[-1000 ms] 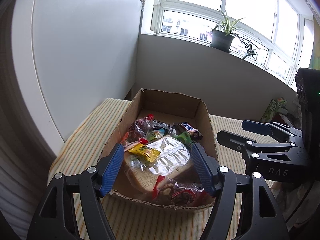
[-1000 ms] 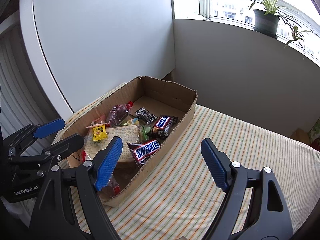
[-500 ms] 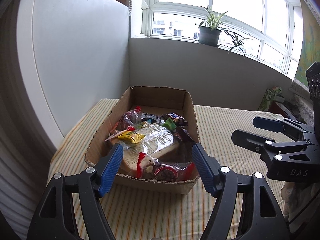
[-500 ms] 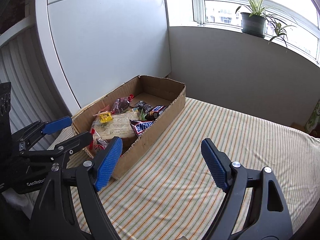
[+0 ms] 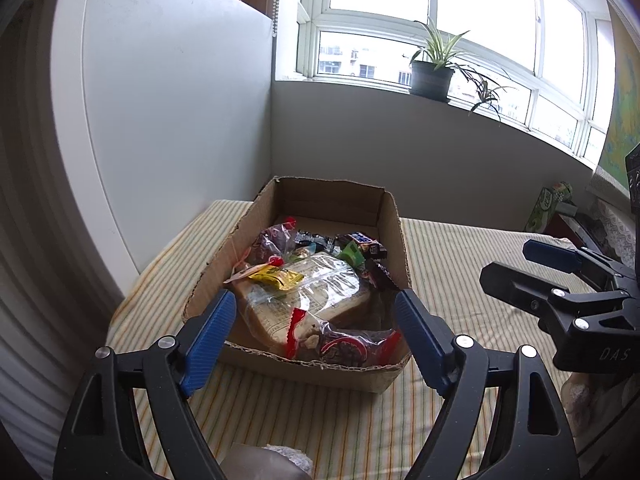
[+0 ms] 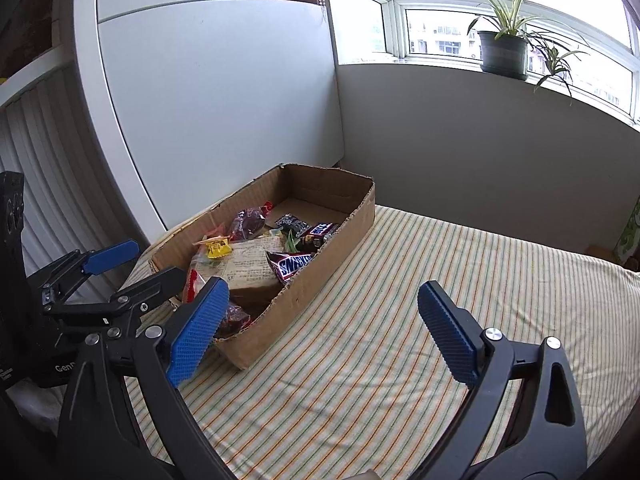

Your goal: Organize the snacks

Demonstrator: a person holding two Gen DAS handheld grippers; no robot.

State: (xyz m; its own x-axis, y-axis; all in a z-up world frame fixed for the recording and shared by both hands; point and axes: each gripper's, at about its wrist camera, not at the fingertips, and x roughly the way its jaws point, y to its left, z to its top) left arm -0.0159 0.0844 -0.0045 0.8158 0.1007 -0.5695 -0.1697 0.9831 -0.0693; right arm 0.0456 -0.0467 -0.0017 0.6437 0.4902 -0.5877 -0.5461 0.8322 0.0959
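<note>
Compared with a second before, we had pulled both grippers back from the cardboard box (image 5: pixel 390 216), so it looked smaller and farther off, with more striped cloth (image 6: pixel 400 340) showing in front of it. Our left gripper (image 5: pixel 314 330) hung over the box's near end with its blue pads spread wide and nothing between them; our right gripper (image 6: pixel 324 330) was likewise spread and empty, over bare cloth to the right of the box. From the left view we saw the right gripper (image 5: pixel 520 266) well off to the right, and the red-trimmed packet (image 5: pixel 340 346) against the near wall of the box. The right view showed the left gripper (image 6: pixel 132 266) at the near left, and it let us read the Snickers bar (image 6: pixel 292 266) leaning on the right wall, which the left view did not. The box sat on the cloth at the far left, beside the white cabinet (image 6: pixel 220 100). In it lay a large clear-wrapped loaf (image 5: pixel 308 292) with a yellow packet (image 5: pixel 276 278) on top, and darker sweets heaped behind. A potted plant (image 6: pixel 502 52) stood on the windowsill.
</note>
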